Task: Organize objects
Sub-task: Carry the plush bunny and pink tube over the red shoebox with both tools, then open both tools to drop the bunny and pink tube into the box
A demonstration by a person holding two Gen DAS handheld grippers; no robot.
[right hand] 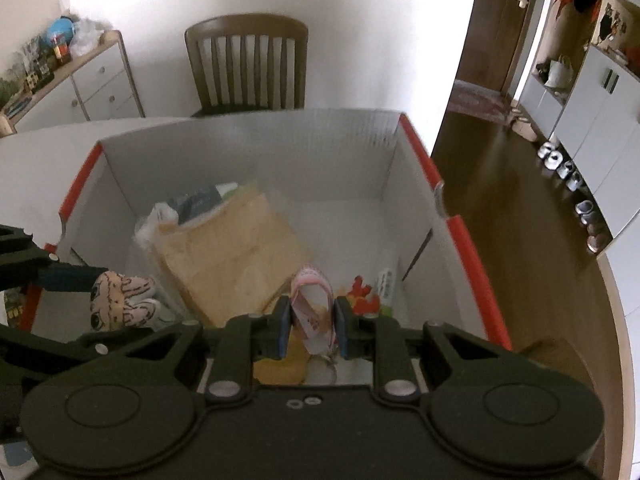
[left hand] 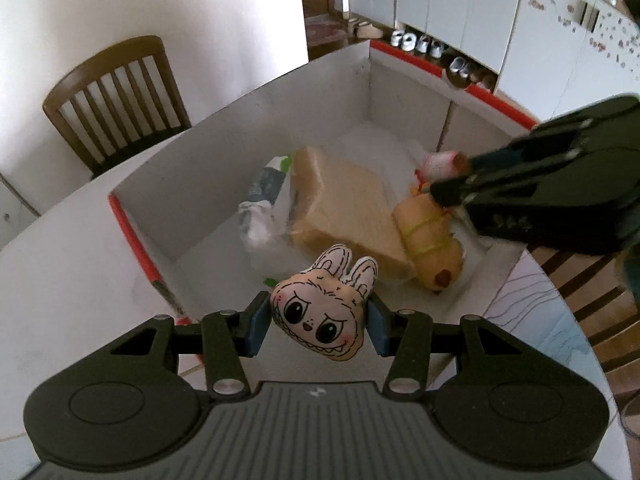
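My left gripper (left hand: 318, 322) clamps the bunny-face toy (left hand: 320, 312), bottom centre, over the white box (left hand: 248, 152). My right gripper (right hand: 308, 330) pinches a pink pouch (right hand: 310, 300), maybe a keychain, above the tan block (right hand: 236, 256) inside.

No words, brand names or numbers can be read anywhere in either view. The folded packet (left hand: 262, 188) lying in the far left corner of the box (left hand: 248, 120), beside the tan block, carries dark printing, but it is too blurred to make out. In the right wrist view, a white wrapper (right hand: 386, 286) standing against the right wall of the box shows small marks that stay illegible. The pink-edged tag (right hand: 312, 312) in that same view bears faint print that is too small to tell. A small pale emblem (left hand: 316, 393) sits on the grey housing in the left wrist view; it is no readable letter.
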